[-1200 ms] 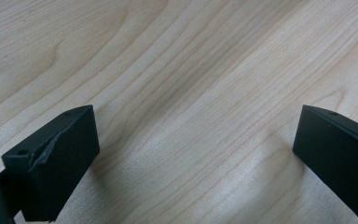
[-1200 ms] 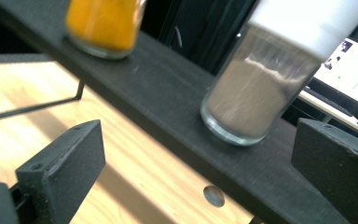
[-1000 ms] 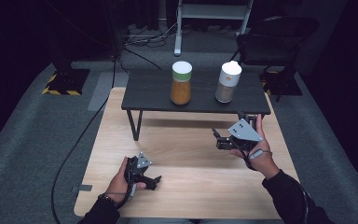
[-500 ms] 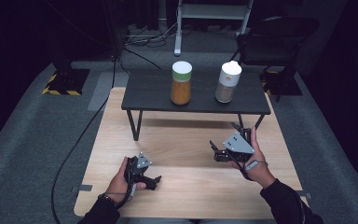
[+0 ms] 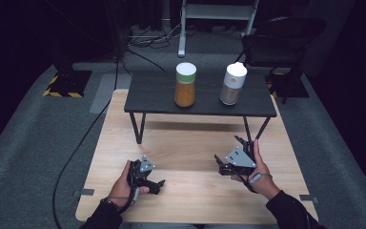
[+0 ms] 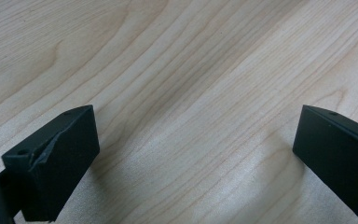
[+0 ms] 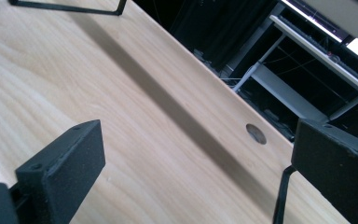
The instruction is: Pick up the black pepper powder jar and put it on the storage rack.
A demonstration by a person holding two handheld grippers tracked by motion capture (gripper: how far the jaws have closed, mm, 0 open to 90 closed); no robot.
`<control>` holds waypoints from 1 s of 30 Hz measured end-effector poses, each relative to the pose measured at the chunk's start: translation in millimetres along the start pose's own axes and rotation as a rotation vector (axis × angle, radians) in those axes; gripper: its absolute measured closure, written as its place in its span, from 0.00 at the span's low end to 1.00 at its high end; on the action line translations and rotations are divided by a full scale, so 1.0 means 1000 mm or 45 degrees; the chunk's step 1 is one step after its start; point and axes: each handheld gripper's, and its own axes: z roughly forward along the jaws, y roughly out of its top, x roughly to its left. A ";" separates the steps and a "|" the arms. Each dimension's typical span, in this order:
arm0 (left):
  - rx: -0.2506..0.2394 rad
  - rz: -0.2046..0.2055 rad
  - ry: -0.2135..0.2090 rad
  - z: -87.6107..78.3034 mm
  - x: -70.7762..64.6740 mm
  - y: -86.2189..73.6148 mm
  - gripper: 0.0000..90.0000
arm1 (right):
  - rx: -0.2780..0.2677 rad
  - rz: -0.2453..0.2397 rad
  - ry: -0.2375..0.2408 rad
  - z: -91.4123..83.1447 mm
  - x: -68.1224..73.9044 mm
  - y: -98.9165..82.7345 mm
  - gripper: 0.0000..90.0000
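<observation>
A jar of orange contents with a white lid (image 5: pixel 185 86) and a white-capped bottle (image 5: pixel 232 84) stand side by side on a small black table (image 5: pixel 152 98), which sits at the far end of a light wooden tabletop (image 5: pixel 190 143). My left gripper (image 5: pixel 158 184) rests low near the front left of the wood, open, its jaws (image 6: pixel 198 122) spread wide over bare grain. My right gripper (image 5: pixel 226 151) is held at the front right, in front of the black table, also open and empty (image 7: pixel 200 136).
In the right gripper view, a black table leg (image 7: pixel 282 196) and a round hole in the wood (image 7: pixel 255 133) lie ahead. Beyond the tabletop are a dark chair (image 5: pixel 276 38), a white stand (image 5: pixel 219 19), floor cables and a yellow-black striped base (image 5: pixel 66 83).
My right gripper has come down and back toward the person, away from the black table. The left gripper has stayed put.
</observation>
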 end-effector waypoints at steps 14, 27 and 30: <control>0.000 0.000 -0.001 0.000 0.000 0.000 0.00 | 0.100 -0.014 0.113 -0.006 0.003 -0.026 0.03; 0.001 0.000 0.000 0.000 0.000 0.000 0.00 | 0.174 0.048 0.204 -0.010 -0.003 -0.044 0.03; 0.001 0.000 0.000 0.000 0.000 0.000 0.00 | 0.188 0.073 0.226 -0.011 -0.007 -0.046 0.03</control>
